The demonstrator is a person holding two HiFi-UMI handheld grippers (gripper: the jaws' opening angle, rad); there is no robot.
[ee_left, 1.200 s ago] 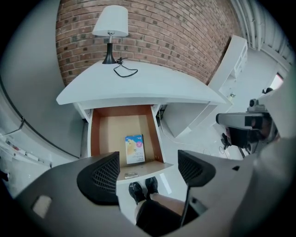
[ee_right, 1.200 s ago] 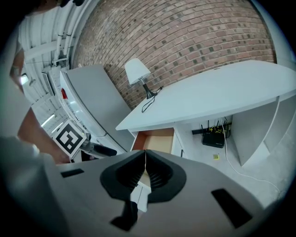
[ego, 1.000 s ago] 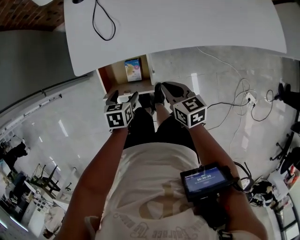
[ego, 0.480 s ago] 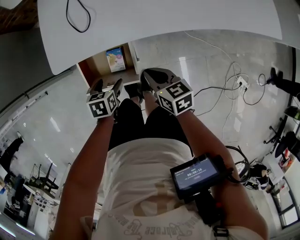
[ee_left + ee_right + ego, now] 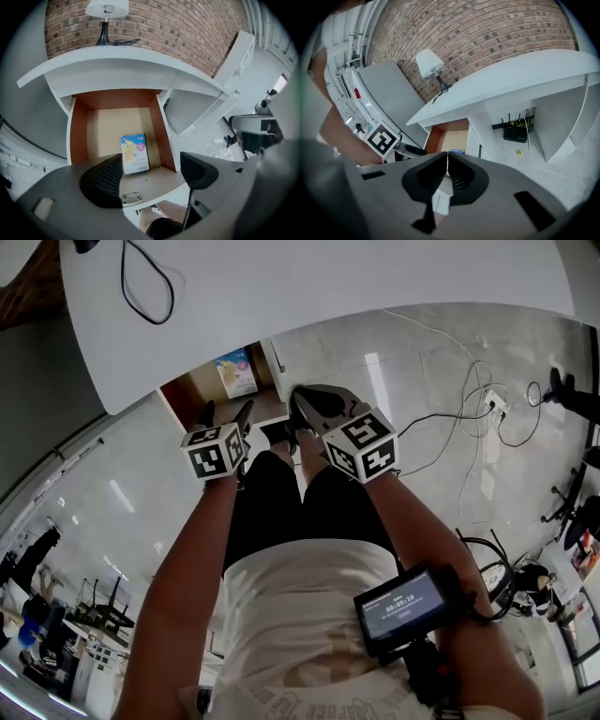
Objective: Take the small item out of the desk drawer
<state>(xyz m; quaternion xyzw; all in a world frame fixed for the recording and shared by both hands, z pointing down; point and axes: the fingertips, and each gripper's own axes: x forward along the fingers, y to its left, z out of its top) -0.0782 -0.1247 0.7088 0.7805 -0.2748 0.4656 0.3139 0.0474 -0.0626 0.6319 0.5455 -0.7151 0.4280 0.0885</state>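
Fingers (image 5: 105, 180) on the left gripper (image 5: 150, 173) are spread wide w/ nothing btwn them; past the gap you look straight into the drawer (image 5: 77, 126). Right gripper (image 5: 447, 157) has its fingers pressed together, holding nothing.

Small box (image 5: 134, 152), blue & yellow, lies on the drawer bottom near the drawer's front panel, untouched. Drawer is pulled out from under the white surface (image 5: 328, 287), so the box is reachable from above.

Left gripper hovers just in front of the drawer, aimed at the box, prob. bc it's the one lined up to go in & pinch. Right gripper sits alongside, also just in front of the drawer, closed up & likely not needed for the pick. Grab not yet begun.

Above the drawer, the surface is a curved white top, mostly bare, w/ a black cable loop (image 5: 141, 282) and a white lamp (image 5: 107, 9) at its back. Behind the drawer is a brick wall (image 5: 187, 28). Right of the drawer, under the surface, there's a black router (image 5: 516, 133). Glossy pale floor (image 5: 422, 362) spreads out from the drawer, w/ white cords (image 5: 469, 399) trailing across it.
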